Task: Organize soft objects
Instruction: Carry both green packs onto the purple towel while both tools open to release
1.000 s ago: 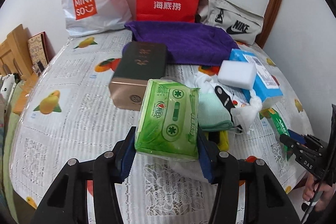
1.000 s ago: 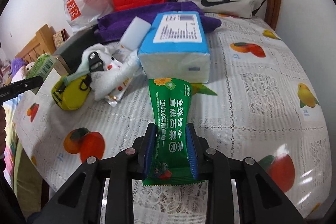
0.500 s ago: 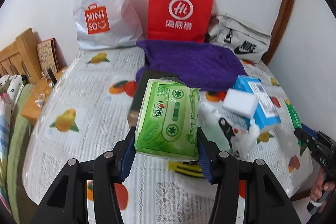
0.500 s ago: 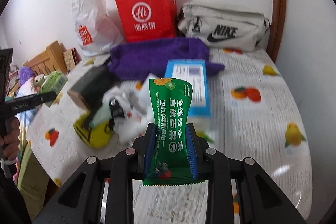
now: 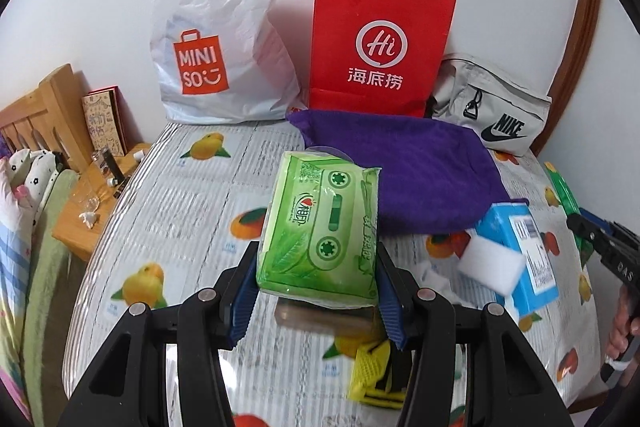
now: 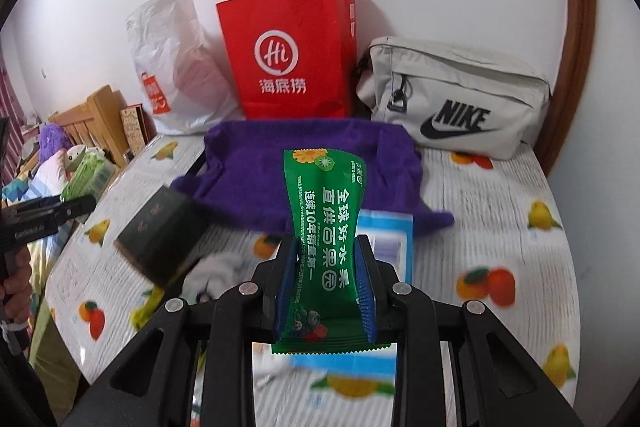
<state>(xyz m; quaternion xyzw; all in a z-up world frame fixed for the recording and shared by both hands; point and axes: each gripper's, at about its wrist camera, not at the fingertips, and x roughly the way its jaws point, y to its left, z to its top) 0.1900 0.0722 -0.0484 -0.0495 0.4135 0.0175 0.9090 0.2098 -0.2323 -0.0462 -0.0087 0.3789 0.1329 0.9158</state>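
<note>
The left gripper (image 5: 318,281) pinches a light green tissue pack (image 5: 320,231) between its 2 blue pads, holding it up above the table (image 5: 168,227); the right gripper (image 6: 326,291) pinches a dark green snack packet (image 6: 326,247) the same way, its top end standing up and its crimped bottom edge hanging below the pads. From the left wrist view, a purple towel (image 5: 412,167) lies at 1 o'clock of the tissue pack, with a white plastic bag (image 5: 220,39) at 11 o'clock and a red paper bag (image 5: 376,47) at 12 o'clock against the wall. A grey pouch (image 5: 492,119) sits at 2 o'clock. A blue tissue box (image 5: 520,247) rests at 3 o'clock with a white sponge (image 5: 490,267) touching it. Under the pack lie a dark box (image 6: 160,239) and a yellow item (image 5: 372,375), both partly hidden
</note>
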